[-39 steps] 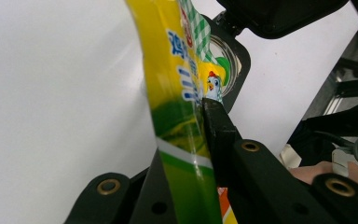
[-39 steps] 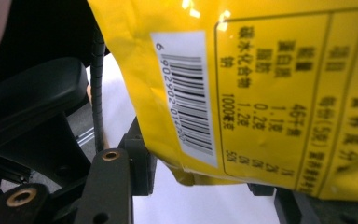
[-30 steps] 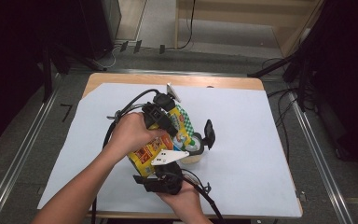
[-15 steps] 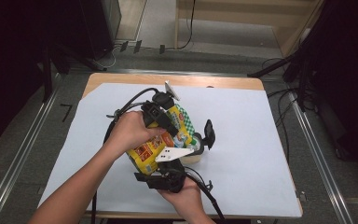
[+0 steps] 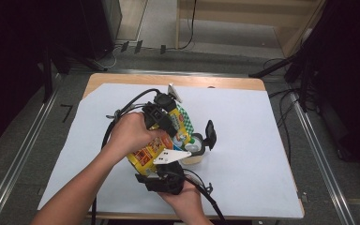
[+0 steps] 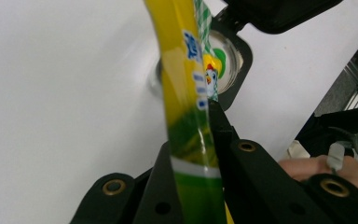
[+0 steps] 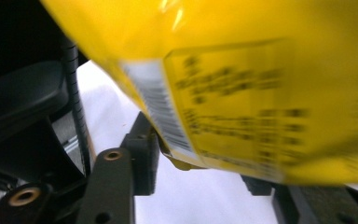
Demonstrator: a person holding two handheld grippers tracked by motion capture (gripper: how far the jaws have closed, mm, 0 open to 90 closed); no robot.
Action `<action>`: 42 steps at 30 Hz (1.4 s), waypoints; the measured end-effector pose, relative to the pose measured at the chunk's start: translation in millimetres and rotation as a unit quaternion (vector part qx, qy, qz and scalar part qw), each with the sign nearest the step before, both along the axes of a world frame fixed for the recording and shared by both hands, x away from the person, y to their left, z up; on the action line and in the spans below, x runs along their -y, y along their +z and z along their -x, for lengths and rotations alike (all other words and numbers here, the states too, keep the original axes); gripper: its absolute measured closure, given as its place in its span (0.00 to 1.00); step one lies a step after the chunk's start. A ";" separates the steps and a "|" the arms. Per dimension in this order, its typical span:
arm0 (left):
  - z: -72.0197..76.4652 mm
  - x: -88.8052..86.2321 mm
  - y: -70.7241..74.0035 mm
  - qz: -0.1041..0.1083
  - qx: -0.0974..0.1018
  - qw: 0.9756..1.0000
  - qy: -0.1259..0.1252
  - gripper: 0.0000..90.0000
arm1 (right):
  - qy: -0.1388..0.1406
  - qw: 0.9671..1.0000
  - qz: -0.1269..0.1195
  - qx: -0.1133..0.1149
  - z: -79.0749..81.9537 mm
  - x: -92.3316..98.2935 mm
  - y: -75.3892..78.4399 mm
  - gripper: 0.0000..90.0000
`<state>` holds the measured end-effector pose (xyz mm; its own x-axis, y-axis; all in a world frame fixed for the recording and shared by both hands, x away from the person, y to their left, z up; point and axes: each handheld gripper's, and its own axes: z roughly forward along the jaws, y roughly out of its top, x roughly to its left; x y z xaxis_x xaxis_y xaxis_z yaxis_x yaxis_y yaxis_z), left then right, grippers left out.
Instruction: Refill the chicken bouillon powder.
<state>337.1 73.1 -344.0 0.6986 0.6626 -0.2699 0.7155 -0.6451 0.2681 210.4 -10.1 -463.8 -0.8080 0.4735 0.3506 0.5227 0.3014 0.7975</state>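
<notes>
A yellow snack bag (image 5: 145, 154) with a green-checked end (image 5: 183, 119) is held above the sheet between both hands. My left gripper (image 5: 170, 135) is shut on the bag's edge (image 6: 186, 93), which runs up between its jaws (image 6: 192, 133). My right gripper (image 5: 166, 160), under its grey plate, reaches up from the near side. Its jaws have just been opening and stand apart (image 7: 200, 172), with the bag's barcode corner (image 7: 168, 126) lying over them. A cream tub (image 5: 194, 153) with a black flap (image 5: 210, 133) sits just beyond; its clear top (image 6: 226, 60) shows past the bag.
A white sheet (image 5: 253, 140) covers the wooden table (image 5: 225, 83). Black cables (image 5: 126, 105) trail off the left gripper. Metal rails (image 5: 318, 154) run along both sides, with dark stands and floor cables at the back.
Both hands and the bag keep their places in the high view; no clear shift shows there.
</notes>
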 end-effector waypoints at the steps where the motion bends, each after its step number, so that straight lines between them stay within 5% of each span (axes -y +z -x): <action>1: -0.7 -1.9 -0.4 0.007 -0.006 1.000 0.002 1.00 | -0.010 1.000 0.004 -0.003 -1.3 1.6 -1.5 0.59; 11: 0.3 -2.3 -0.1 0.031 -0.014 0.999 0.003 1.00 | -0.019 1.000 0.008 0.003 -2.9 4.2 -3.5 0.68; 27: -9.2 -4.1 -0.6 0.057 0.001 0.998 -0.019 0.91 | 0.019 0.997 -0.066 -0.028 -4.0 7.9 10.7 0.72; 32: -9.6 1.8 -3.6 0.022 0.007 0.999 -0.023 0.83 | 0.029 0.997 -0.066 -0.033 -4.2 6.6 10.4 0.72; 42: -15.1 13.6 3.3 -0.009 -0.027 0.999 -0.037 0.99 | 0.036 0.997 -0.058 -0.034 -4.9 5.2 7.1 0.73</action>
